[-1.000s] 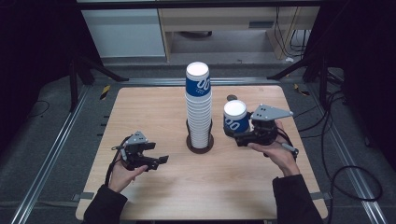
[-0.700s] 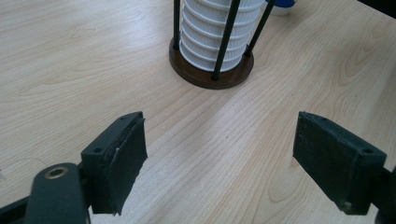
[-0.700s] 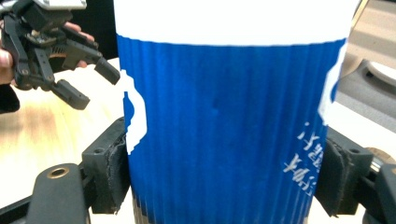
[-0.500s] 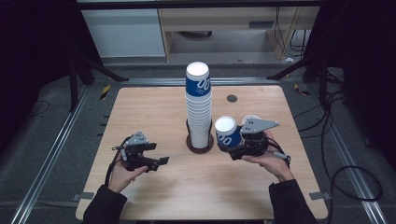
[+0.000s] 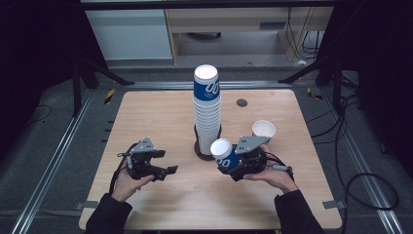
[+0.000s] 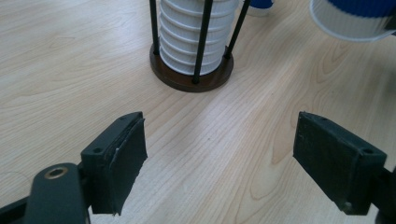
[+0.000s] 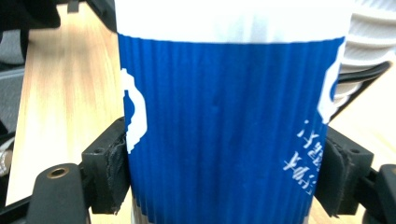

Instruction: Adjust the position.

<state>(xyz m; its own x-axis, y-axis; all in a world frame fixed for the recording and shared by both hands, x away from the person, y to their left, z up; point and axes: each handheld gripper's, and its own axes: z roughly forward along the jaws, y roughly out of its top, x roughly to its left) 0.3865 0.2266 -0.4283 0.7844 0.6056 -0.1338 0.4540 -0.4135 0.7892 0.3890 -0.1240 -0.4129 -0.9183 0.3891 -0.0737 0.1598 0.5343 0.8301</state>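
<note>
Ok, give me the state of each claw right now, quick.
Left claw: open, nothing between its jaws, above the bare table.
Right claw: shut on the blue paper cup, jaws pressed to its sides.

Blue cup (image 5: 223, 154) in right gripper (image 5: 233, 165), seemingly above table (image 5: 146, 117).
</note>
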